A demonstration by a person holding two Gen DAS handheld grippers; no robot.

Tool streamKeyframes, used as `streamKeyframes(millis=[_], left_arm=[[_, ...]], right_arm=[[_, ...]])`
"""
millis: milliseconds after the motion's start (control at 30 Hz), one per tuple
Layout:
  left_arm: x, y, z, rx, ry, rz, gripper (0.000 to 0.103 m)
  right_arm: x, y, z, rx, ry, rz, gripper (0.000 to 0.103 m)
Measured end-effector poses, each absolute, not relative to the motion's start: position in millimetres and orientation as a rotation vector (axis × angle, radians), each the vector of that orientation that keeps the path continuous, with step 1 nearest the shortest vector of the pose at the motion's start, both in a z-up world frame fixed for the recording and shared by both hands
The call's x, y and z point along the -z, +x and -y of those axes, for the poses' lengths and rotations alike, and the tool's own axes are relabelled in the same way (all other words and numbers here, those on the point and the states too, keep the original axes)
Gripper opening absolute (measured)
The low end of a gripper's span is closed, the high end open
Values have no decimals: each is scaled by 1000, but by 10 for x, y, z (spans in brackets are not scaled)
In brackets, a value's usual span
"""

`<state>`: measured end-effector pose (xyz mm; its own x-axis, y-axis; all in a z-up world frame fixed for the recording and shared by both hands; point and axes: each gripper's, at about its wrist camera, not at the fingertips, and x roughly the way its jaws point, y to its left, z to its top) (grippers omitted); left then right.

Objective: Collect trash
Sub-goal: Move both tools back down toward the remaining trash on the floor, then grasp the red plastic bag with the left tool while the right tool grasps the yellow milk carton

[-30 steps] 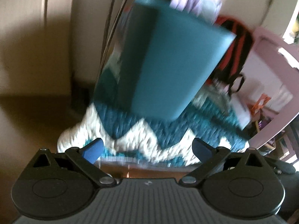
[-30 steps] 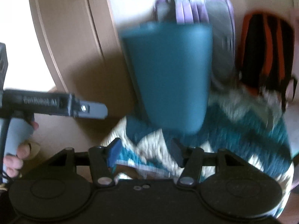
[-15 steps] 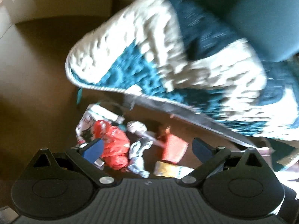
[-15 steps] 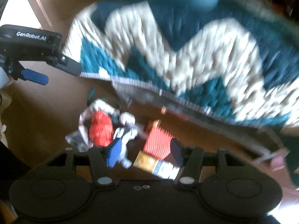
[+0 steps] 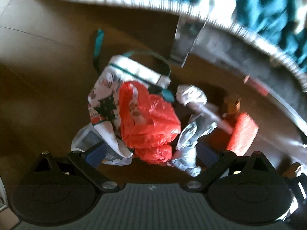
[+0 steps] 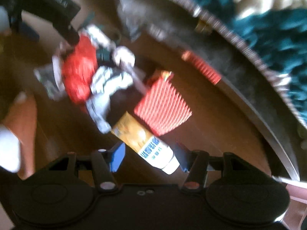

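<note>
Trash lies in a loose pile on the brown floor [image 5: 48, 61], right under both of my grippers. My left gripper [image 5: 151, 153] has its fingers spread wide, holding nothing; between them sit the lower folds of a crumpled red plastic bag [image 5: 149, 122] and a twisted silvery wrapper [image 5: 190, 143]. By my left finger is a bit of clear plastic [image 5: 84, 136], and above it a white printed bag [image 5: 103, 95] with a teal handle [image 5: 98, 42]. Past my right finger lies a red ribbed sheet [image 5: 243, 134], with a crumpled white wad [image 5: 191, 94] beyond the red bag.

My right gripper [image 6: 149, 158] is also spread open and empty, and a yellow-and-white packet [image 6: 144, 140] with blue print lies slantwise between its fingers; whether a finger touches it I cannot tell through the blur. Just beyond the packet is the red ribbed sheet [image 6: 163, 105], then the silvery wrapper [image 6: 103, 95] and the red bag [image 6: 80, 72]. My other gripper [image 6: 51, 13] hangs over the far side of the pile.

Farthest off, a teal and cream knitted rug [image 5: 268, 3] with a pale ribbed edge curves round the pile, and a grey strip [image 5: 230, 46] lies along that edge.
</note>
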<state>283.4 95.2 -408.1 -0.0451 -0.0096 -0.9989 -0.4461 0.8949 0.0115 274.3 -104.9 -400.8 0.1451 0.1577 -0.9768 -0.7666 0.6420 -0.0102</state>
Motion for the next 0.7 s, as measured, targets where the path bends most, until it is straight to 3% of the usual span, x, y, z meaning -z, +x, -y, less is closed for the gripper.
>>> streamKeyframes(millis=[133, 367, 633, 700], left_arm=[[4332, 2841, -879, -358, -315, -1629, 92], [4746, 2789, -814, -335, -327, -1724, 91], [5001, 2741, -893, -348, -408, -1764, 67], [5036, 2724, -883, -340, -416, -1771, 65]], right_arm=[[4233, 2749, 1030, -766, -652, -1268, 57], [4470, 2662, 928, -862, -791, -1223, 57], [4615, 2604, 844, -894, -911, -1156, 59], [4651, 2606, 812, -893, -935, -1144, 58]])
